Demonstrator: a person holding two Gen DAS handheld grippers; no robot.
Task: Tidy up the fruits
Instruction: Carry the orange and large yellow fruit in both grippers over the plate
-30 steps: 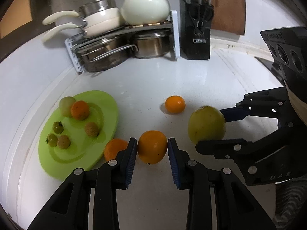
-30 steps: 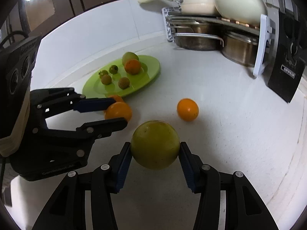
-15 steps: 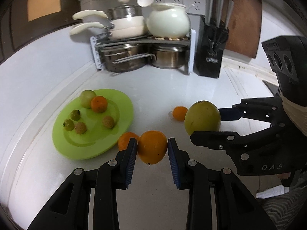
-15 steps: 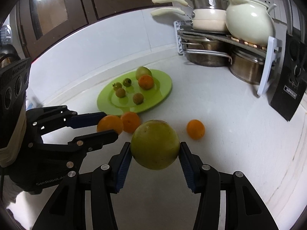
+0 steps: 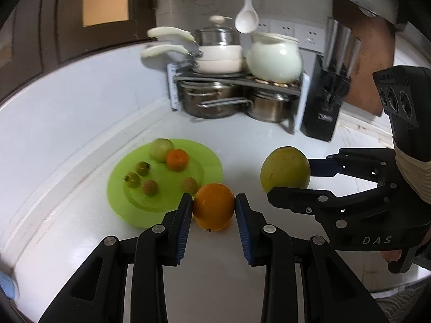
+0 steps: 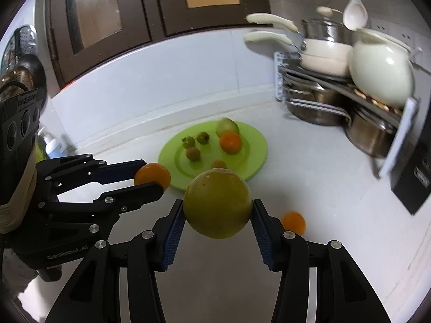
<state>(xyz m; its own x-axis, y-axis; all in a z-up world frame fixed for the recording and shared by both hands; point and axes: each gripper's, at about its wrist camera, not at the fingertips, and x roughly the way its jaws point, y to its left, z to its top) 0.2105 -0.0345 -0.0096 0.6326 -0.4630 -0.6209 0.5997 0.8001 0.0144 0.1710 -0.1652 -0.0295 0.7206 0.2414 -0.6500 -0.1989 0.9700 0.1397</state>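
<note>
Blue-padded left tool clamps an orange; right tool, wider, grips a yellow-green fruit.

This is a home kitchen. A metal rack in the corner holds steel pots, white pans and a big white pot. A knife block stands beside it, a white spoon hangs on the wall, and the surface is white.
</note>
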